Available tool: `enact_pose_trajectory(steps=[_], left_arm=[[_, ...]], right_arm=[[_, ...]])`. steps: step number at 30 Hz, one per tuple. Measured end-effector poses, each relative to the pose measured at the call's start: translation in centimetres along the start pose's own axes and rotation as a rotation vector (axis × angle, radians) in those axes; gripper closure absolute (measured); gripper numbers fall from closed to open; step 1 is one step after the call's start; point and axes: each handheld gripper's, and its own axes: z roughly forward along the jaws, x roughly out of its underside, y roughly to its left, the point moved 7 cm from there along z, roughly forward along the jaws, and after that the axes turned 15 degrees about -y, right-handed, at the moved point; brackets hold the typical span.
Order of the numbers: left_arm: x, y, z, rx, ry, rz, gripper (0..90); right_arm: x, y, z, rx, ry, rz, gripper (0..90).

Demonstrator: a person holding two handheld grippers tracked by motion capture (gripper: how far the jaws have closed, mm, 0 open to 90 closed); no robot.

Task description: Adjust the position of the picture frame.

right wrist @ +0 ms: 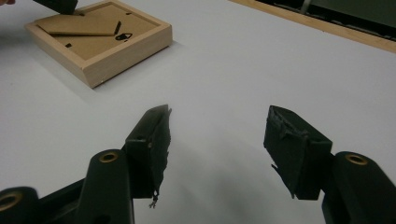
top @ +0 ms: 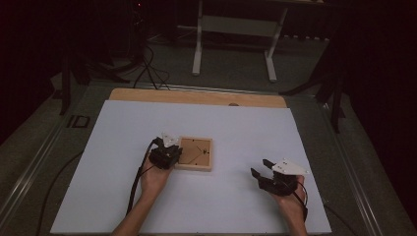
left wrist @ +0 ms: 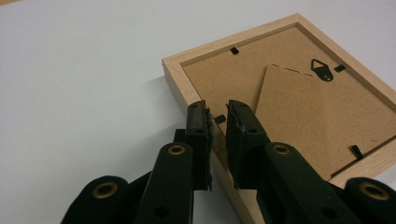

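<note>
A light wooden picture frame [top: 195, 153] lies face down on the white board, its brown backing with a black hanger and small tabs facing up [left wrist: 289, 107]. My left gripper [top: 176, 152] is at the frame's left side. Its jaws stand close together astride the wooden rim, one outside and one over the backing [left wrist: 217, 111], with a small black tab between them. My right gripper [top: 259, 167] rests to the right of the frame, apart from it, open with nothing between its jaws [right wrist: 219, 114]. The frame [right wrist: 100, 39] lies far off at the upper left of the right gripper view.
The white board [top: 147, 123] covers most of the table; a wooden strip [top: 196, 97] runs along its far edge. Beyond stand the white legs of another table [top: 197, 44], with cables [top: 150, 69] on the floor. A cable trails from each gripper.
</note>
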Motion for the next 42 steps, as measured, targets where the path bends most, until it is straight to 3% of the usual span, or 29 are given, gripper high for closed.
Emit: enact_pose_trajectory(steps=[6,7,9,12,15,17,22,27,34,42], left_arm=[[0.1,-0.3,-0.3,0.015,0.0,0.002,79.0],[-0.1,-0.5,-0.7,0.008,-0.023,0.006,78.0],[-0.6,-1.1,-1.3,0.036,-0.055,0.011,79.1],[-1.3,-2.3,-2.1,0.084,-0.092,0.052,80.0],[-1.5,-3.6,-2.5,0.139,-0.108,0.07,81.8],[-1.5,-4.0,-2.6,0.153,-0.107,0.077,83.6],[-0.6,-6.5,-2.4,0.232,-0.08,0.148,89.1],[0.6,-8.4,-2.0,0.279,-0.044,0.207,89.5],[1.5,-9.8,-1.1,0.299,-0.011,0.261,89.5],[1.7,-10.1,-0.2,0.303,0.001,0.262,89.5]], right_arm=[[0.0,0.0,0.0,0.0,-0.002,0.001,40.5],[-0.1,-0.1,-0.1,0.002,-0.004,0.002,40.5],[-0.1,-0.1,-0.2,0.004,-0.007,0.003,40.5],[0.0,-0.2,-0.1,0.004,-0.004,0.005,40.5],[0.0,0.0,-0.1,0.001,-0.003,-0.002,40.5],[-0.1,0.0,-0.1,0.0,-0.002,-0.002,40.5],[-0.1,0.0,-0.1,0.002,-0.005,0.001,40.5],[-0.1,0.0,-0.1,0.001,-0.005,0.0,40.5],[-0.1,0.0,-0.1,0.001,-0.006,0.0,40.5],[-0.1,0.0,-0.1,0.001,-0.005,0.0,40.4]])
